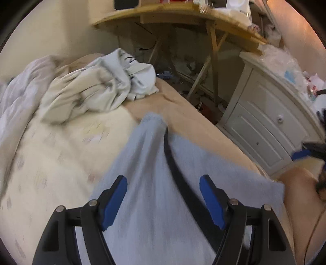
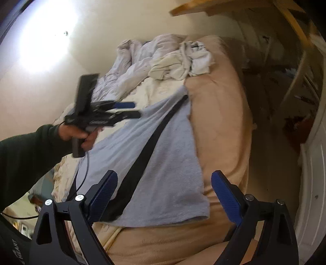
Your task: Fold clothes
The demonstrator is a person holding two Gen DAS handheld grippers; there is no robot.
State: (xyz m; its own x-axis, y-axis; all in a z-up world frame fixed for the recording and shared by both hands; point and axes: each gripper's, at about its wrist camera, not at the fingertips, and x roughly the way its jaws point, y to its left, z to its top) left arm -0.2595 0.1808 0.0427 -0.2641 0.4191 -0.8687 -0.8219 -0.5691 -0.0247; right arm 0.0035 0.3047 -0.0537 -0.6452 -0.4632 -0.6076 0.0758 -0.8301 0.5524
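Left gripper [image 1: 163,200] with blue pads: jaws wide, nothing pinched, up above the soft grey-blue garment with a black stripe [image 1: 142,173]. Right gripper [image 2: 164,198]: jaws wide too, empty, above the near edge of the same cloth. Garment flat on the tan blanket [image 2: 220,122], close to the bed's edge. Could slip off or bunch up with a one-sided tug. Crumpled white clothes pile [image 1: 97,85] further back, easy to snag.

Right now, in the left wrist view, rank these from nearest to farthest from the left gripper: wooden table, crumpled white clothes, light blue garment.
1. Light blue garment, directly beneath the left gripper, spread on the bed.
2. Crumpled white clothes, farther up the bed, to the left.
3. Wooden table, beyond the bed, at the top.
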